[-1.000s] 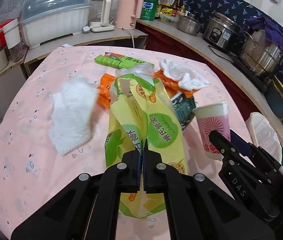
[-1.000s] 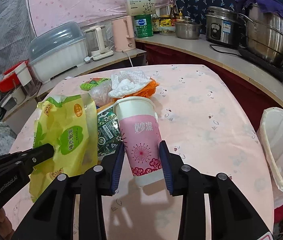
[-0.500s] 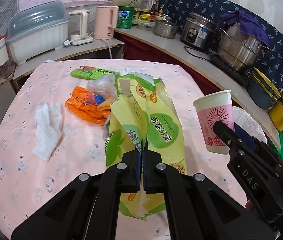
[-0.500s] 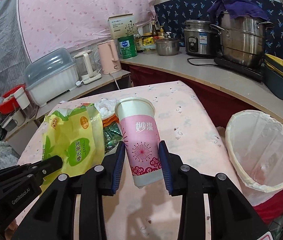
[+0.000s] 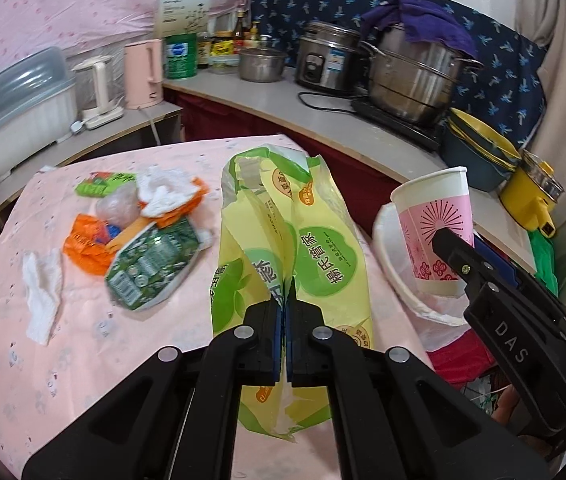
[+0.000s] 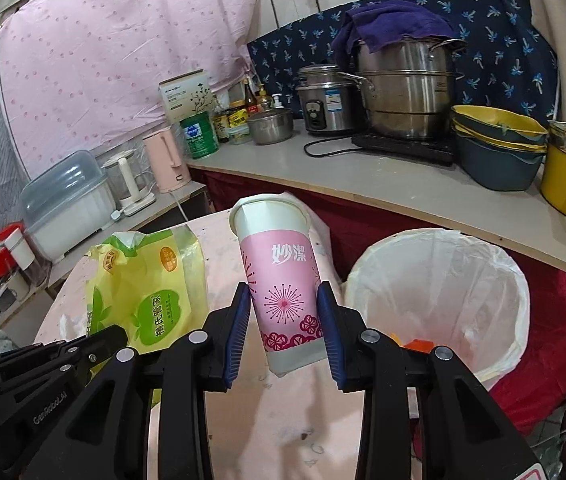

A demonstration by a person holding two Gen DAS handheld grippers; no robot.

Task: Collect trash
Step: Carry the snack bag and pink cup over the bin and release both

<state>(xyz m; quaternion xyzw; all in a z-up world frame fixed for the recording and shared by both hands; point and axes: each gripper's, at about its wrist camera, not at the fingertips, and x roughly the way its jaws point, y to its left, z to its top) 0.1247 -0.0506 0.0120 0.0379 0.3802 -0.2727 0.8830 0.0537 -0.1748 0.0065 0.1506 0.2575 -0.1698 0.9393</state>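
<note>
My left gripper (image 5: 285, 300) is shut on a yellow-green plastic bag (image 5: 287, 240) and holds it up above the pink table (image 5: 83, 360). The bag also shows in the right wrist view (image 6: 151, 292). My right gripper (image 6: 285, 320) is shut on a pink-and-white paper cup (image 6: 283, 280), held upright above the table's right edge, next to a white-lined trash bin (image 6: 439, 288). In the left wrist view the cup (image 5: 435, 232) hangs over the bin (image 5: 395, 264).
Loose trash lies on the table: a green packet (image 5: 151, 268), orange wrappers (image 5: 91, 244), white tissues (image 5: 43, 292) and a green wrapper (image 5: 103, 184). A counter (image 6: 403, 188) with pots, a rice cooker and bowls runs behind the bin.
Both grippers have risen and moved right with the bag and the cup. The bin has come closer, and the cup now hangs beside its rim.
</note>
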